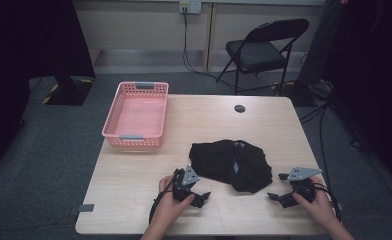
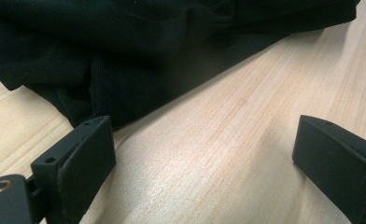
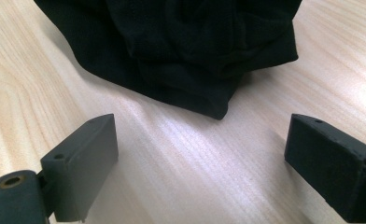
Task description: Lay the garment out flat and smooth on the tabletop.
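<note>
Left hand-held gripper (image 1: 198, 196) near table (image 1: 134, 200) front edge, jaws spread, holding nothing. Right hand-held gripper (image 1: 280, 191) likewise spread, empty. Between and just beyond them: black cloth (image 1: 231, 164), crumpled heap mid-table. Likely light, limp, will sag and drape; pinch hem or corner (image 3: 216, 109) nearest, not bulk. Far left: pink basket (image 1: 136, 136), well apart.

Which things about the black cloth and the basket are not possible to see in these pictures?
- Cloth: what garment it is; crumpled in the high view, its top cut off in both gripper views.
- Pale tags on it: too small to read, high view.
- Basket: near inner wall hidden by its rim.
</note>
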Motion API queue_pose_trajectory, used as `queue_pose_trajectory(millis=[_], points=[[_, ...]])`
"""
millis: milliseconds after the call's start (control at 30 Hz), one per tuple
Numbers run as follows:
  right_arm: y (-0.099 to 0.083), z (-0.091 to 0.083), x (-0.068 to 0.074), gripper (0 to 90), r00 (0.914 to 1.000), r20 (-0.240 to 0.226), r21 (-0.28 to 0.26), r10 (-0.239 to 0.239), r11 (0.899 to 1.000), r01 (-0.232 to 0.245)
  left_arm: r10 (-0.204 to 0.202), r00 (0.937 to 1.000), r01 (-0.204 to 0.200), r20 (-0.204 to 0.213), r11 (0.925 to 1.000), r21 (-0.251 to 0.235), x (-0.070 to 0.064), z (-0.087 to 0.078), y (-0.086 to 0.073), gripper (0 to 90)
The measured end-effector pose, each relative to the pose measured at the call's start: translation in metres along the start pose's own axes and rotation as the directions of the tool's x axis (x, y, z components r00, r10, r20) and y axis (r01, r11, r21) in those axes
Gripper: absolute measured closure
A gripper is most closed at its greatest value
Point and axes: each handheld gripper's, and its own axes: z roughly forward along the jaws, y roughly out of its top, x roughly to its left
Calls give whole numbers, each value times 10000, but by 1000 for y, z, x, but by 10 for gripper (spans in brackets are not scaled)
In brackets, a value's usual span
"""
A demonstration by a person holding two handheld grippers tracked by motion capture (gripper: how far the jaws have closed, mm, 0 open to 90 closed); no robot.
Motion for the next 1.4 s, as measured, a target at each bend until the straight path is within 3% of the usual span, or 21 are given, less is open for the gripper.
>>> queue_pose_trajectory(millis=[267,333,367,400,467,500,633,800,933,1000,1067,1100,1200,1233,1267,1300,1333,1400], points=[[0,0,-1,86,10000,-37,-11,-23,10000,23,9,10000,-9,10,10000,41,0,-1,0,57],[0,0,-2,91,9999,-61,-51,89,9999,-89,-42,10000,43,-50,10000,48,1,-3,1,102],[0,-1,-3,110,9995,-81,-129,309,9994,-310,-78,9999,78,-78,10000,-7,2,-4,2,172],[1,-2,-5,145,9981,-83,-161,607,9980,-609,-236,9997,234,-103,9995,-216,3,-6,4,212],[3,-7,-9,168,9941,-98,-152,1079,9940,-1080,-359,9994,360,29,9982,-477,5,-10,8,145],[5,-11,-11,167,9927,-78,-416,1201,9919,-1203,-387,9992,395,128,9968,-695,5,-13,12,174],[19,-23,-14,171,9939,37,-1269,1098,9860,-1085,-296,9993,327,239,9898,-1390,4,-14,36,156],[40,-21,-19,235,9908,-85,-1912,1352,9723,-1343,261,9990,-202,375,9885,-1496,-3,6,69,166],[51,-9,-26,291,9846,-284,-2106,1725,9619,-1746,351,9974,-266,632,9912,-1299,-7,33,85,205],[56,-2,-29,327,9803,-469,-2145,1917,9566,-1973,116,9973,-30,727,9932,-1164,-7,51,90,223],[57,0,-30,346,9799,-487,-2173,1937,9555,-1997,39,9975,40,704,9938,-1110,-6,55,91,238],[59,2,-30,383,9786,-587,-2223,1973,9531,-2055,31,9991,7,421,9960,-890,-6,60,92,265],[61,5,-30,401,9787,-632,-2159,1953,9548,-2044,-160,9987,192,485,9977,-649,-7,65,91,340],[62,7,-30,459,9786,-668,-2093,1944,9563,-2043,-170,9991,192,395,9983,-543,-7,67,90,340],[63,9,-29,508,9801,-639,-2149,1879,9565,-1974,-100,9996,110,265,9992,-394,-7,68,89,407],[63,10,-29,519,9791,-720,-2095,1900,9569,-2011,-46,9999,50,135,9995,-319,-6,69,88,412],[64,12,-28,548,9792,-749,-2022,1884,9587,-1999,-305,9992,312,254,9991,-277,-4,71,87,460],[64,13,-28,588,9792,-749,-1965,1885,9599,-1998,-322,9992,330,252,9990,-307,-2,72,86,507]])
